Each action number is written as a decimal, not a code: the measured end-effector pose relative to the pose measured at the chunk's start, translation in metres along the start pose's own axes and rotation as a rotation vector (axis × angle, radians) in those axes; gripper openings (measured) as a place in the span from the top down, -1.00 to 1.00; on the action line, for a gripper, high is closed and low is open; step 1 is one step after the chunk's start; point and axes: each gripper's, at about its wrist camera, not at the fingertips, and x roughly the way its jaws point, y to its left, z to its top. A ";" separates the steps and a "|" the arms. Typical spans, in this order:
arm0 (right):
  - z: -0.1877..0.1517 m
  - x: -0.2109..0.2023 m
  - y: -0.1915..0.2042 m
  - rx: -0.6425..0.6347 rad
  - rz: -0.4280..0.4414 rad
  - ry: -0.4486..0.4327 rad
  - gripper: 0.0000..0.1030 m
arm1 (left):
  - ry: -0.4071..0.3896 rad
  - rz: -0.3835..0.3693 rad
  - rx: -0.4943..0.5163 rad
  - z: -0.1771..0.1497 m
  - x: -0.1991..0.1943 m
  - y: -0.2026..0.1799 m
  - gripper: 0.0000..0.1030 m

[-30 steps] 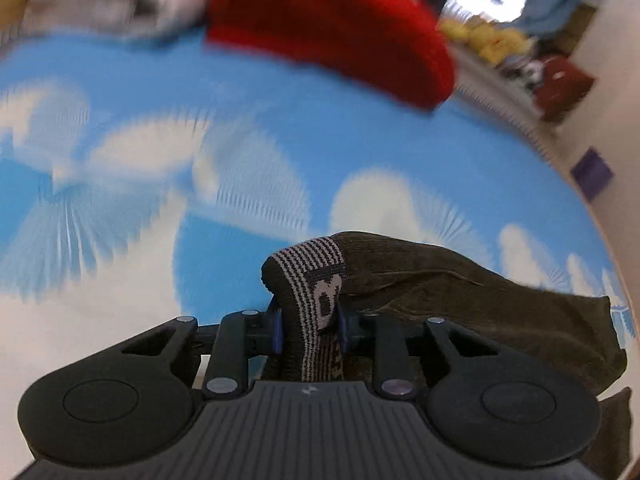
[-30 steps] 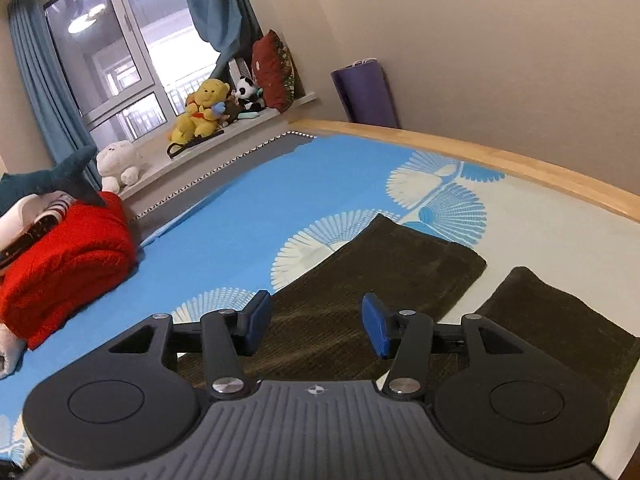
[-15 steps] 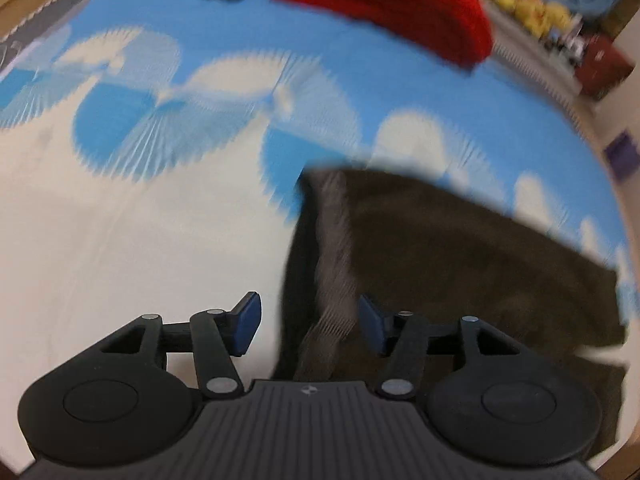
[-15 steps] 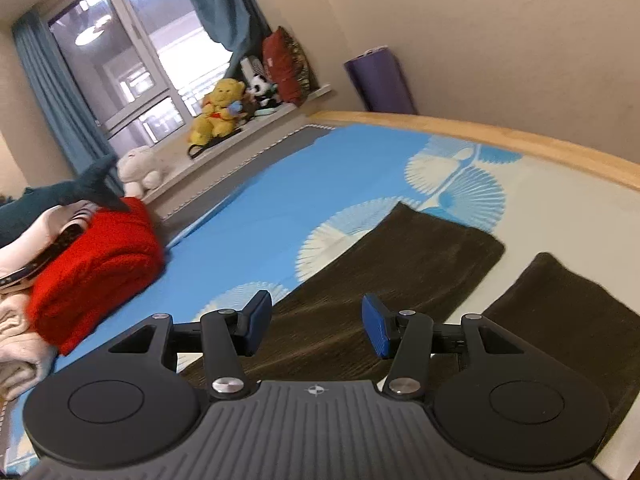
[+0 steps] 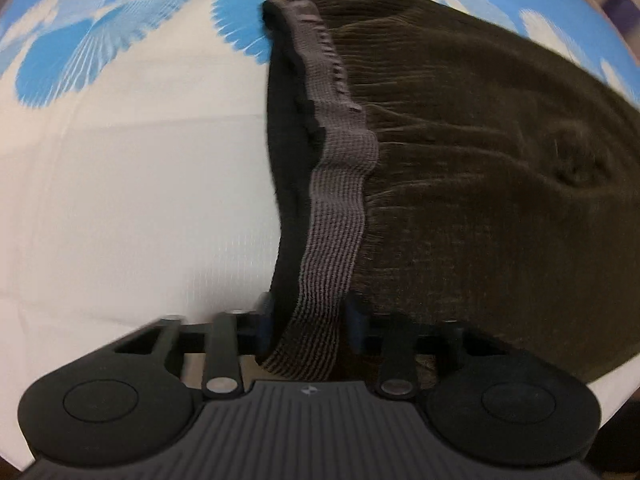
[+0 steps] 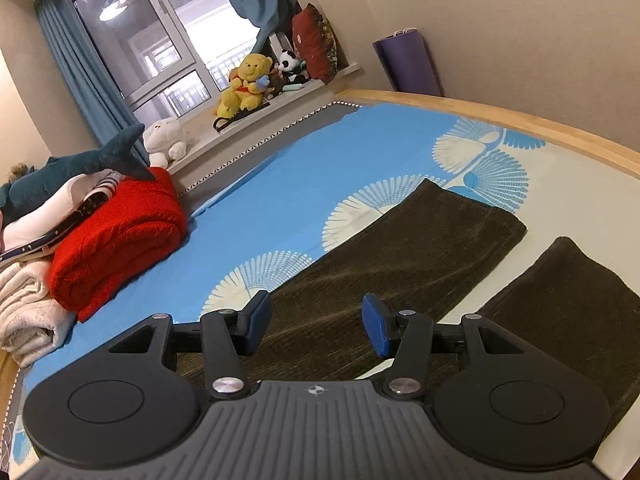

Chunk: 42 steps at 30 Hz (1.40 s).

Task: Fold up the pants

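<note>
Bed (image 6: 304, 184) with blue-white fan-print sheet fills both views. Window (image 6: 160, 40), blue curtains at far side; sill holds plush toys, yellow bear (image 6: 244, 84), panda, white one. Red folded blanket (image 6: 116, 240) plus pale laundry pile at bed's left edge, shark plush on top. Purple roll against wall. Pants (image 6: 400, 256) dark brown, ribbed, flat on sheet, two legs apart. Grey elastic waistband (image 5: 336, 208) wavy, turned up. Left gripper (image 5: 308, 324): jaws closing, waistband between them. Right gripper (image 6: 316, 324): jaws spread, empty, above pants leg.
</note>
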 end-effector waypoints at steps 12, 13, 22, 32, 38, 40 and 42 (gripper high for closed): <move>-0.002 0.007 0.005 -0.046 -0.010 0.017 -0.02 | 0.057 0.173 0.112 -0.026 -0.028 0.009 0.84; -0.002 0.007 0.005 -0.045 -0.008 0.020 -0.02 | 0.036 0.192 0.104 -0.026 -0.034 0.010 0.84; -0.001 0.005 0.005 -0.079 0.001 0.025 -0.02 | -0.064 -0.032 0.242 -0.033 -0.049 -0.033 0.72; -0.002 0.004 -0.003 -0.103 -0.018 0.041 -0.02 | -0.037 0.069 0.337 -0.035 -0.041 -0.060 0.54; -0.005 0.007 -0.005 -0.172 -0.044 0.066 -0.02 | -0.191 0.057 0.240 -0.018 -0.068 -0.069 0.33; -0.005 0.008 -0.005 -0.183 -0.041 0.079 -0.03 | -0.252 0.053 0.209 -0.004 -0.074 -0.063 0.33; -0.006 0.009 -0.003 -0.204 -0.046 0.087 -0.03 | -0.315 0.038 0.176 0.001 -0.085 -0.064 0.33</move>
